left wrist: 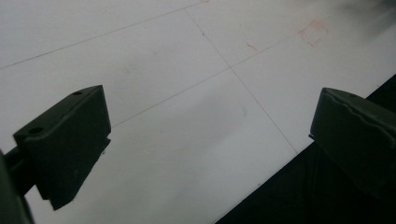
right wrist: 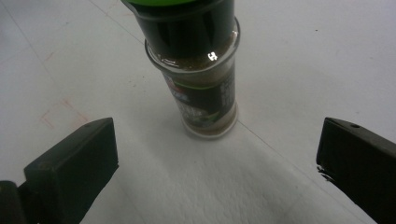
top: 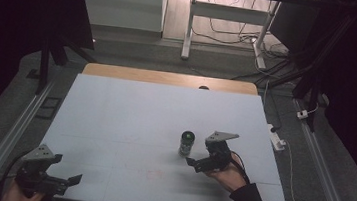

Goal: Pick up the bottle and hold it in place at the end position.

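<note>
Right fingers (right wrist: 217, 163): spread wide, grasping nothing.
Spice jar (right wrist: 198, 70): upright on the white counter (right wrist: 303, 56), just ahead of those fingers, centred between them.
Left fingers (left wrist: 205, 144): released, over the counter's near edge, well apart from the jar.

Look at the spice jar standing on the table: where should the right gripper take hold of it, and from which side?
Grip the spice jar around its clear glass body, below the wider dark cap, coming in level from the right gripper's side. The jar stands upright, its round sides are free, and the open fingers already face it.
</note>
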{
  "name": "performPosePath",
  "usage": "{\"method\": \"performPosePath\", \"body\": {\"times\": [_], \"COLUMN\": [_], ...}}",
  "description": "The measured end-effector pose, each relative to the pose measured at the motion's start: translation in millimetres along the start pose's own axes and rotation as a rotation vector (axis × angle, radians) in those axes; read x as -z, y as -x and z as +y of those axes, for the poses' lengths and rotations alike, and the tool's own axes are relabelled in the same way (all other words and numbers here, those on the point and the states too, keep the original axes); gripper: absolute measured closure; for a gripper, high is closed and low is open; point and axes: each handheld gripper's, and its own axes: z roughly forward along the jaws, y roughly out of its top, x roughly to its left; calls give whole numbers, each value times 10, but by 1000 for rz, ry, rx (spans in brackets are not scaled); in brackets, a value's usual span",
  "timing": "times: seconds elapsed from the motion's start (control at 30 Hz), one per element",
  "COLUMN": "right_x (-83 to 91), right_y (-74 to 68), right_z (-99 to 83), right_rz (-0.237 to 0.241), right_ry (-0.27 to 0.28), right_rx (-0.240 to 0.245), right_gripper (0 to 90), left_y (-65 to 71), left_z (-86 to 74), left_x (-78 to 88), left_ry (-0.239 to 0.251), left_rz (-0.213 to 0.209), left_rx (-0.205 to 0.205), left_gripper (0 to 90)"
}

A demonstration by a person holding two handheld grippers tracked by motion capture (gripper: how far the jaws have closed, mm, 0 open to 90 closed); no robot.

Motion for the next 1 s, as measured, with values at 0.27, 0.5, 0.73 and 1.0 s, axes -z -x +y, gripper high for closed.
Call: {"method": "performPosePath", "body": {"times": [0.27, 0.5, 0.73, 1.0], "right_x": [-154, -248, -309, -323], "right_y": [-2, 22, 13, 11], "right_z": [47, 80, 110, 120], "right_rz": [1, 10, 14, 15], "right_ry": [-5, -14, -20, -11], "right_rx": [31, 52, 93, 159], "right_gripper": [0, 101, 262, 434], "left_y": [11, 15, 19, 20], "left_z": [3, 3, 5, 7], "left_x": [-8, -8, -12, -16], "left_ry": [-8, -7, -12, -16], "left_rz": [6, 3, 2, 0], "left_rx": [-9, -14, -19, -21], "left_gripper": [0, 0, 0, 0]}}
